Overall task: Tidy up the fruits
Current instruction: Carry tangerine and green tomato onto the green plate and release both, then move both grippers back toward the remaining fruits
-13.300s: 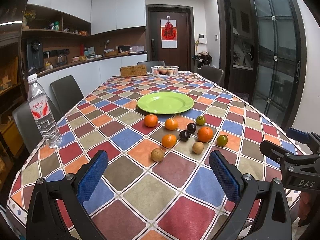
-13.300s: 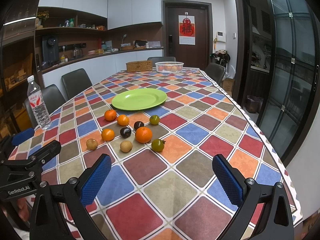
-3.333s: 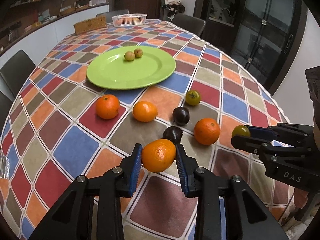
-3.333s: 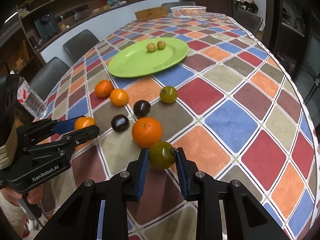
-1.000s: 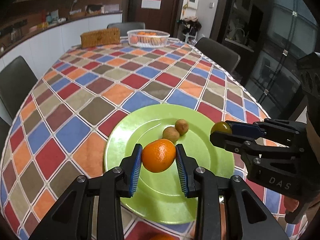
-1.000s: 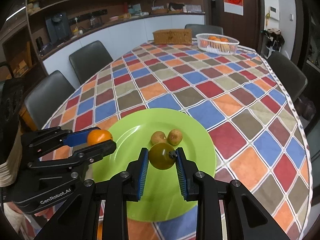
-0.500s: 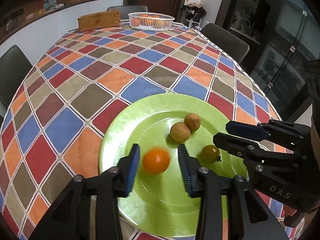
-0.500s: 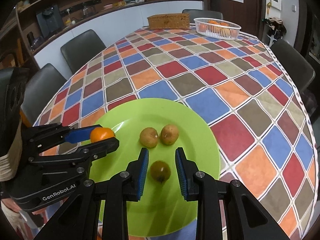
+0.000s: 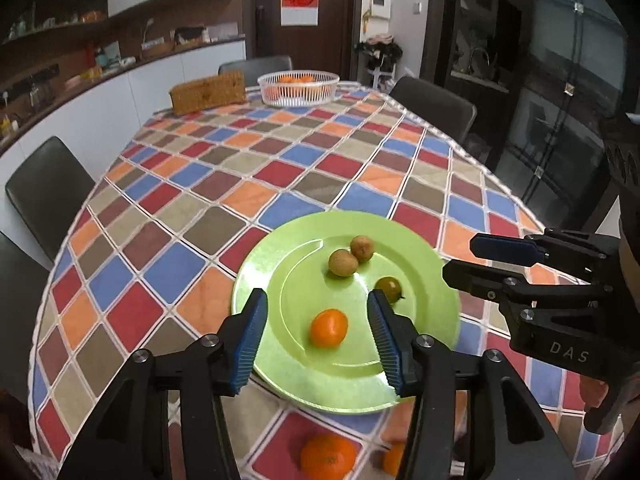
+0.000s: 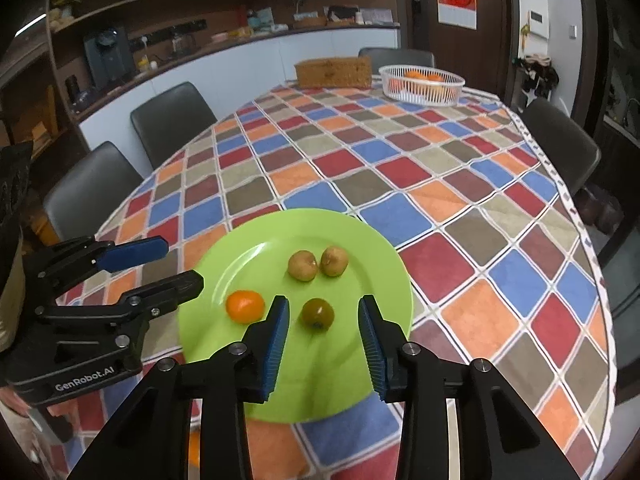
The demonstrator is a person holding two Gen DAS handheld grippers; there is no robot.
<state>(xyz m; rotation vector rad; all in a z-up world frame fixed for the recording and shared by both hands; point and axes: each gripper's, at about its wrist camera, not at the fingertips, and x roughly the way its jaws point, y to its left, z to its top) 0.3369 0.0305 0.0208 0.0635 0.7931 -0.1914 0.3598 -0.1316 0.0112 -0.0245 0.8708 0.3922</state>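
A green plate point(image 9: 304, 376) point(image 10: 248, 240) lies on the checked tablecloth. On it rest a mandarin point(image 9: 329, 327) point(image 10: 245, 306), a green-brown fruit point(image 9: 390, 288) point(image 10: 317, 313) and two small brown fruits point(image 9: 343, 263) point(image 10: 303, 266). My left gripper point(image 9: 316, 296) point(image 10: 182, 264) hovers over the mandarin with its jaws opening, and the pads stand clear of it. My right gripper point(image 10: 323, 300) point(image 9: 460, 258) hovers over the green-brown fruit, jaws also opening, not touching it.
A white basket of oranges point(image 9: 298, 88) and a wicker box point(image 9: 208, 92) stand at the table's far end. More mandarins point(image 9: 328, 456) lie on the cloth just below the plate. Dark chairs point(image 10: 172, 128) line the table's sides.
Both grippers have let go of their fruit: the mandarin and the green-brown fruit now lie on the plate. The jaws have spread wider and both grippers have drawn back and up.
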